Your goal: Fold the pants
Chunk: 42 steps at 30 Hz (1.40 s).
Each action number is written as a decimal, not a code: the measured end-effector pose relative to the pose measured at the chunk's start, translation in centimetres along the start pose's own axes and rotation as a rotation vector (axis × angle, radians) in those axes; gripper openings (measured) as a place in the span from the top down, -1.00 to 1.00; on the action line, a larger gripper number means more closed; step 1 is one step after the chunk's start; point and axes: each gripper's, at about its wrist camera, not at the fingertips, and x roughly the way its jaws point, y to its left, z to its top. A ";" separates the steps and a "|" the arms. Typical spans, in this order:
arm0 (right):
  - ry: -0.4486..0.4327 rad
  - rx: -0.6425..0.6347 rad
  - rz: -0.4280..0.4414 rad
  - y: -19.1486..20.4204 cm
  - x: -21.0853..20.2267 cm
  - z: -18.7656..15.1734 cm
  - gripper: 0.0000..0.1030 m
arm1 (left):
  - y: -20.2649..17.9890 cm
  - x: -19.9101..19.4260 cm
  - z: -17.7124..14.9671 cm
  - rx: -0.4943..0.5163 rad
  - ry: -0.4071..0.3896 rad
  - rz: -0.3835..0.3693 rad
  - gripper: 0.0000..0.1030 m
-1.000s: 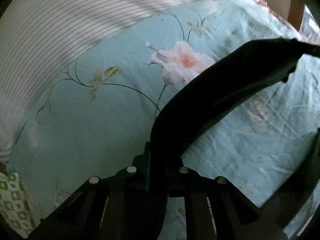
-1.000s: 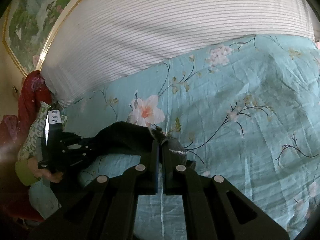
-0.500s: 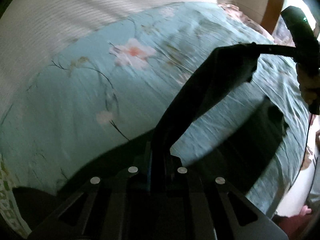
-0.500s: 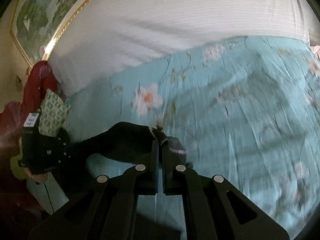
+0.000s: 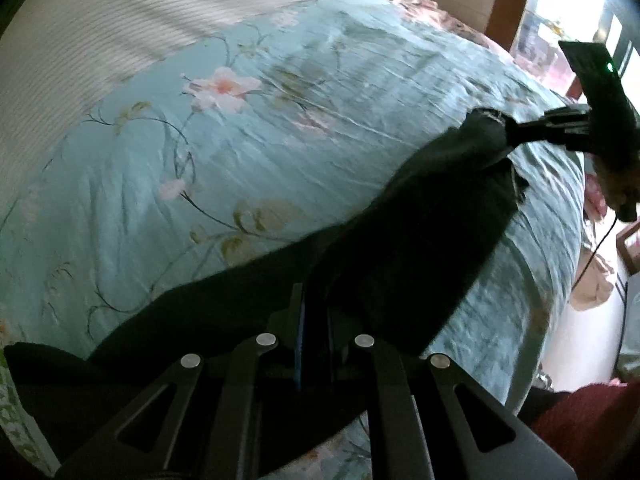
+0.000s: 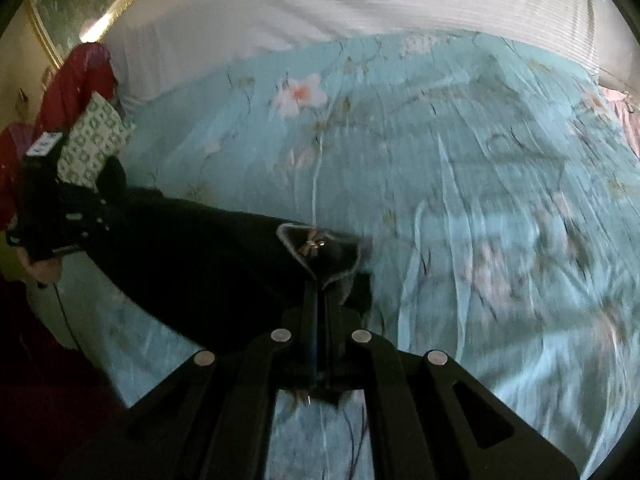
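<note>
Black pants (image 5: 420, 232) hang stretched between my two grippers above a turquoise floral bedspread (image 5: 200, 168). My left gripper (image 5: 316, 312) is shut on one end of the pants. My right gripper (image 6: 318, 284) is shut on the waistband end, where a grey lining and a metal clasp (image 6: 314, 244) show. In the left wrist view the right gripper (image 5: 516, 132) shows at the far right, pinching the fabric. In the right wrist view the left gripper (image 6: 92, 216) shows at the far left, and the pants (image 6: 192, 248) run across to it.
A white striped cover (image 6: 360, 4) lies across the back of the bed. A green patterned pillow (image 6: 94, 140) and red fabric (image 6: 76, 76) sit at the left edge. The bed's right edge drops to the floor (image 5: 580, 336), with a cable hanging there.
Both grippers moved apart and lower, pulling the pants out longer and flatter over the bedspread. Both views swung across the bed and are blurred.
</note>
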 end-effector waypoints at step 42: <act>0.048 -0.142 0.399 25.4 10.8 5.5 0.30 | 25.5 -6.4 -8.1 -1.030 0.235 0.255 -0.55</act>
